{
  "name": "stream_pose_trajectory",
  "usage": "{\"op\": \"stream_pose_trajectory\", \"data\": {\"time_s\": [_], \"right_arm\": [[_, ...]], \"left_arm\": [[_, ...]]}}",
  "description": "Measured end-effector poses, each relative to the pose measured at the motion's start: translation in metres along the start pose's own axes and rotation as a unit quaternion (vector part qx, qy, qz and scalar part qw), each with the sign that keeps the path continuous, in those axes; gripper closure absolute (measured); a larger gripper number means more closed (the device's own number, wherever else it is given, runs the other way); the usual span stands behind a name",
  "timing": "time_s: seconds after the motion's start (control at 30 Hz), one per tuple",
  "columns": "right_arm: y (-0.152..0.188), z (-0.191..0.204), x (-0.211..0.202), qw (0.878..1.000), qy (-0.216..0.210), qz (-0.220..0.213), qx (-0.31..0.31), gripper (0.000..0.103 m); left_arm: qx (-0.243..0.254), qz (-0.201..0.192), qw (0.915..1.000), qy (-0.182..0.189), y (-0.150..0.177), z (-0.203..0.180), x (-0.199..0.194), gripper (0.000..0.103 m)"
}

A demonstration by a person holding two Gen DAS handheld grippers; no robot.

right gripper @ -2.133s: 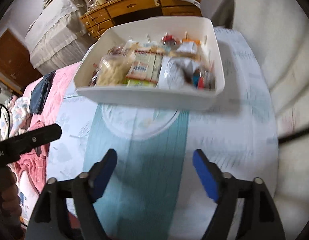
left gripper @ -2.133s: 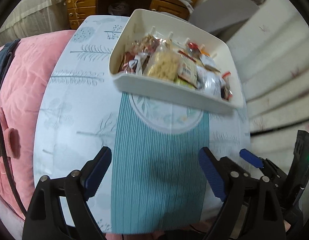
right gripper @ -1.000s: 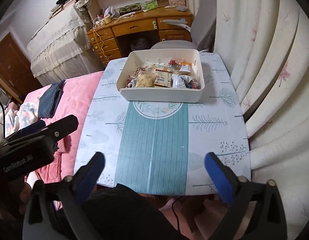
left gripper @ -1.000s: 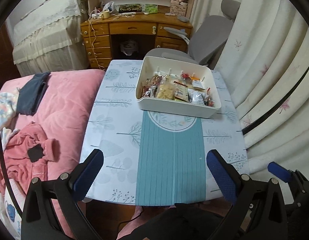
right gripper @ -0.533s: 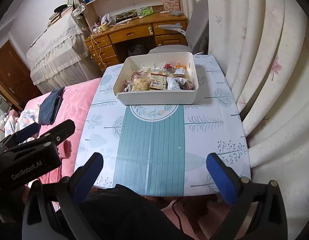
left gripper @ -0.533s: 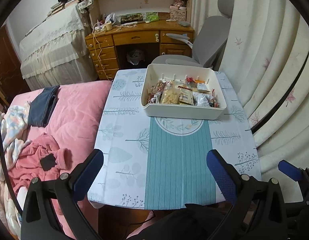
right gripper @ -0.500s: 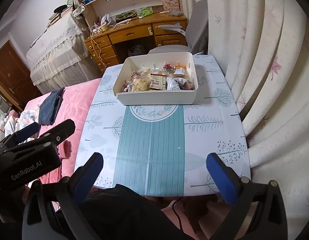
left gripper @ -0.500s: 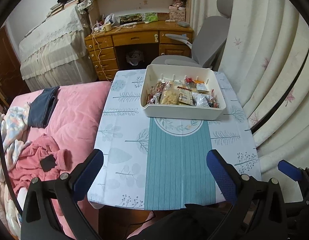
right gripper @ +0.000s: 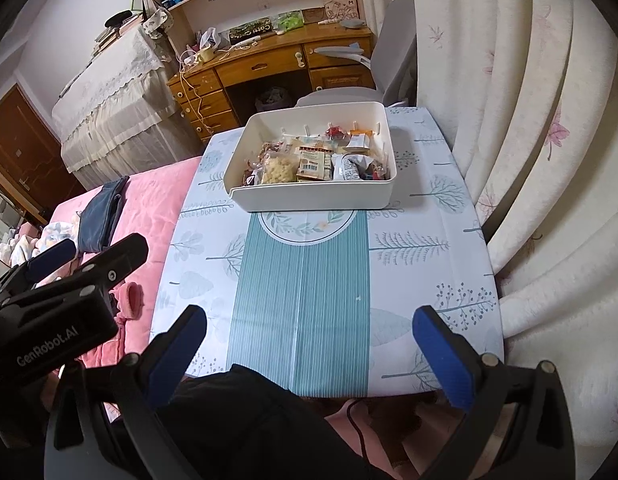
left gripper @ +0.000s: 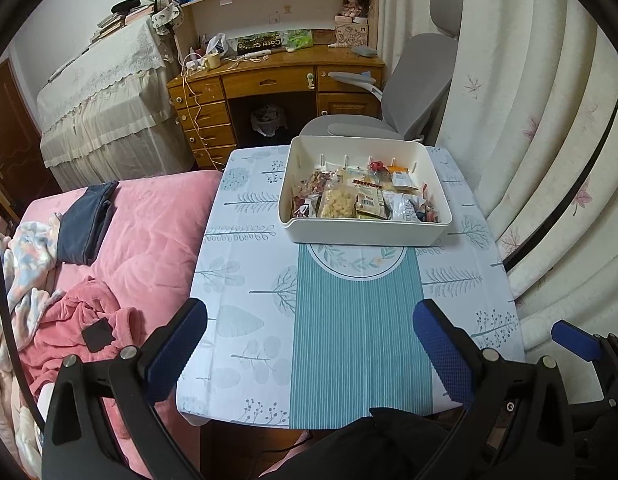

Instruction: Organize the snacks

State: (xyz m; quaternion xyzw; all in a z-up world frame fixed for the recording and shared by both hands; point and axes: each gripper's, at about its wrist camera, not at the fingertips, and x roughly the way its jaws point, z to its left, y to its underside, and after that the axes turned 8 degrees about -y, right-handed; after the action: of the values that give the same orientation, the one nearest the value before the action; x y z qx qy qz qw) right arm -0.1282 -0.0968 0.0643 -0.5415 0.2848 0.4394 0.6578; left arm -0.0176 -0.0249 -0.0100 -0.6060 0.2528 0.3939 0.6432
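We are holding both grippers back over the near edge of the table, well apart from the snacks. Our left gripper is standing wide, its blue-padded fingers spread toward 7 and 5 o'clock in its own view and gripping nothing. Our right gripper is standing just as wide and just as empty, its fingers framing the near end of the tablecloth's teal striped band.

The white bin is sitting at the far end of the table, toward 12 o'clock from the left gripper and a little left of 12 o'clock from the right one, its near wall resting over the round leaf print at the top of the band. The snacks are lying inside it in a loose row of packets (a clear bag of pale puffed pieces toward the left, silvery and red wrappers toward the right), and small white pegs are showing along the bin's far inner wall.

In the right view our left gripper is showing at 9 o'clock, over the pink bed cover. In the left view the tip of our right gripper is peeking in at 4 o'clock, beside the curtain. A grey chair is standing just beyond the bin, with a wooden desk behind it at 11 o'clock.
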Motion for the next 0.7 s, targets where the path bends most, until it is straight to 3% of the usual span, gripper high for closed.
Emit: {"op": "stream_pose_trajectory", "data": {"time_s": [0.7], "right_arm": [[-0.01,-0.004,0.017,0.999,0.008,0.031,0.015,0.0]], "left_arm": [[0.012,0.009,0.9998,0.01,-0.009,-0.006,0.013,0.001]]}}
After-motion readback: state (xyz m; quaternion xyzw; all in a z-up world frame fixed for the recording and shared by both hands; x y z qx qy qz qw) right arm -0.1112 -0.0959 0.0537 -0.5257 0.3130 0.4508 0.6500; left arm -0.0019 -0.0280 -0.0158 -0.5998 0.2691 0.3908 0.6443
